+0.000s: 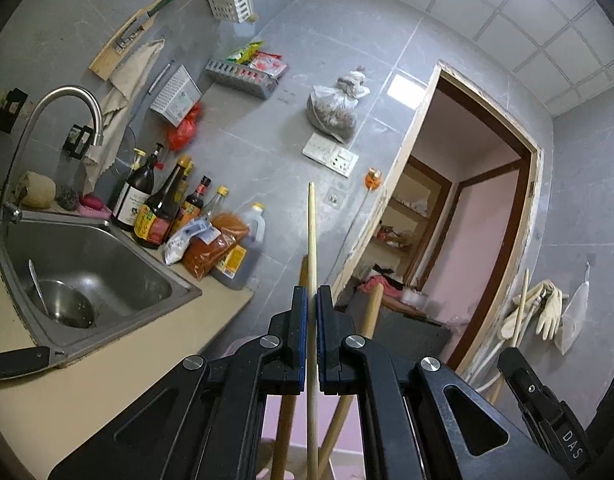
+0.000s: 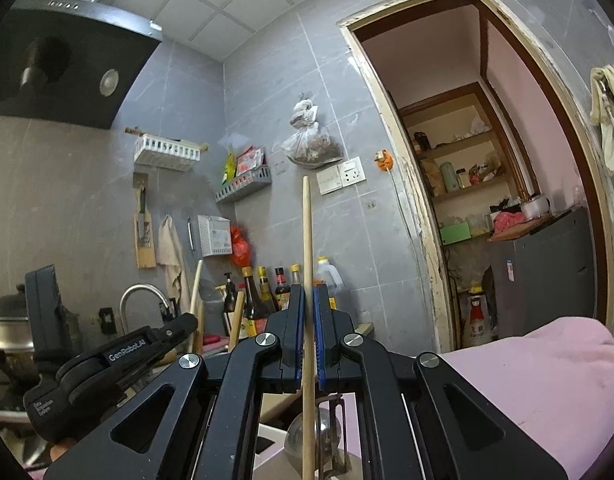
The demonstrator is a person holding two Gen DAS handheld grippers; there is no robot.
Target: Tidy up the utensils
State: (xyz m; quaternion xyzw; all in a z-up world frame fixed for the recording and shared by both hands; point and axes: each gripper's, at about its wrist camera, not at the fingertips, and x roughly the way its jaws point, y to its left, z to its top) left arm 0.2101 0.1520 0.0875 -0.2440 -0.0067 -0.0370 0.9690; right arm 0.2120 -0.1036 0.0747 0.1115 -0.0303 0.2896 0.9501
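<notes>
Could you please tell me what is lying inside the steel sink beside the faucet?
Inside the sink sits a steel bowl with a spoon leaning in it. The spoon's tip and the sink floor under the bowl are covered.

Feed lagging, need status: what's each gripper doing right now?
Left gripper: shut on a thin chopstick.
Right gripper: shut on a wooden stick.

The chopstick (image 1: 312, 240) in the left hand-held gripper (image 1: 312, 300) is pale, matt wood; the one (image 2: 306, 248) in the right hand-held gripper (image 2: 307, 300) looks the same. Both grippers are matt black plastic with shiny metal screws. The sink (image 1: 107, 256) is brushed steel, dull and smeared, the faucet (image 1: 63, 104) glossier. The bench (image 1: 119, 364) is smooth beige. The cloth (image 2: 547, 364) is pink and fuzzy.
</notes>
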